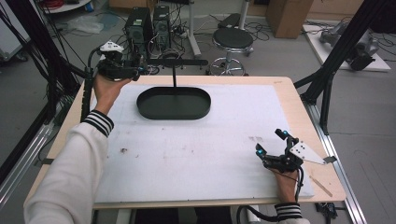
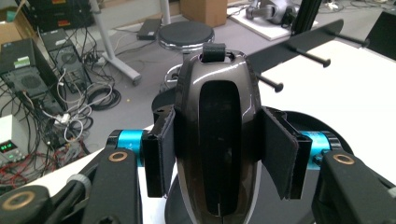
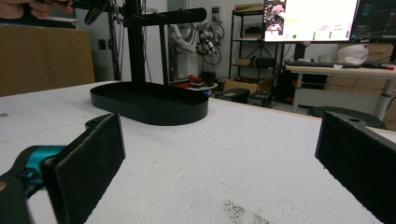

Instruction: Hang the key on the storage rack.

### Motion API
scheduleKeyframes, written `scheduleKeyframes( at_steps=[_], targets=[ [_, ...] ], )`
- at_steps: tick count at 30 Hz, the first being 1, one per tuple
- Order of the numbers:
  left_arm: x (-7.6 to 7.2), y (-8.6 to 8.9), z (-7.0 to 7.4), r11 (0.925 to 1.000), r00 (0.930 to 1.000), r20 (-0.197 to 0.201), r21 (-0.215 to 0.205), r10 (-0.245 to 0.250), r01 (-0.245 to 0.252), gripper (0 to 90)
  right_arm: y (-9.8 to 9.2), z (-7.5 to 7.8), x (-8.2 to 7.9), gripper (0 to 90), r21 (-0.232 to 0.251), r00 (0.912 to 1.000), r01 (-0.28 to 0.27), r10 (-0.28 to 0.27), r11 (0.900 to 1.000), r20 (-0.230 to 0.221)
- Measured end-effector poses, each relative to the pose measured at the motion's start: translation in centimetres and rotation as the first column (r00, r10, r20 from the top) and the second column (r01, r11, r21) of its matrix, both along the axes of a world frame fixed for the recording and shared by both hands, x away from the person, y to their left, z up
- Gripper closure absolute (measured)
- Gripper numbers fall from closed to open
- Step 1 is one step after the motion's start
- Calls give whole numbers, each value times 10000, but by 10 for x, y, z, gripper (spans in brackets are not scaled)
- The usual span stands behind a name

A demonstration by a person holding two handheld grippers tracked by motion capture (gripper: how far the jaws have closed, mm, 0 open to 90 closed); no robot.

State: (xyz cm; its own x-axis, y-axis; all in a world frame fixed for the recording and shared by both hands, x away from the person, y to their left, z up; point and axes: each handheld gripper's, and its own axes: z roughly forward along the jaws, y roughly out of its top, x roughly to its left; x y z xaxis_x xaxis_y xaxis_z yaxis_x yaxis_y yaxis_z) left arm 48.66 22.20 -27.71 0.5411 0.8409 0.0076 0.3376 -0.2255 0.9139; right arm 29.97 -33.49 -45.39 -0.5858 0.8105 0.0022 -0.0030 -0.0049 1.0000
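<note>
Two tools: left tool grips brown key fob nr rack pegs; right tool open, tray ahead.

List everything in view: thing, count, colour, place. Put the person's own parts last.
Key fob: one, glossy dark brown with a black strap loop on top, clamped between the left gripper's pads.
Stand with oval tray: one, black, far middle of the table; a post rises from it to a crossbar with pegs.
Foam mat: one, white, covering most of the table.
Table: one, light wood.
Stool: one, black seat, on the floor beyond the table.
Computer towers: two, black, on the floor beyond the table.
Left gripper: one, black with blue, raised by the crossbar's left end.
Right gripper: one, black with blue, jaws wide apart, low at the table's near right.
</note>
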Motion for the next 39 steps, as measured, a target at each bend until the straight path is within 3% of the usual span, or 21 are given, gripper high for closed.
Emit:
scheduleKeyframes(
  at_steps=[8, 19, 23, 29, 32, 39],
  targets=[
    [10, -8, 5, 9999, 10000, -18, 89, 80, -80, 486, 0, 0, 0, 4, -8, 10000, 7, -7, 10000, 60],
    [16, 3, -3, 9985, 9970, -610, 317, 473, -455, 486, 0, 0, 0, 4, 6, 10000, -23, 23, 10000, -56],
    [14, 5, -7, 9984, 9968, -601, 227, 526, -513, 486, 0, 0, 0, 4, 4, 10000, -19, 19, 10000, -49],
    [9, 16, -23, 9971, 9925, -1059, 502, 615, -564, 486, 0, 0, -1, 5, 1, 10000, -25, 25, 10000, -46],
    [7, 20, -29, 9977, 9914, -1170, 411, 593, -548, 486, 0, 0, 0, 5, 0, 10000, -21, 21, 10000, -41],
    [7, 18, -43, 9961, 9882, -1412, 731, 595, -495, 485, 1, 0, 0, 5, 14, 10000, -18, 18, 10000, -36]
  ],
)
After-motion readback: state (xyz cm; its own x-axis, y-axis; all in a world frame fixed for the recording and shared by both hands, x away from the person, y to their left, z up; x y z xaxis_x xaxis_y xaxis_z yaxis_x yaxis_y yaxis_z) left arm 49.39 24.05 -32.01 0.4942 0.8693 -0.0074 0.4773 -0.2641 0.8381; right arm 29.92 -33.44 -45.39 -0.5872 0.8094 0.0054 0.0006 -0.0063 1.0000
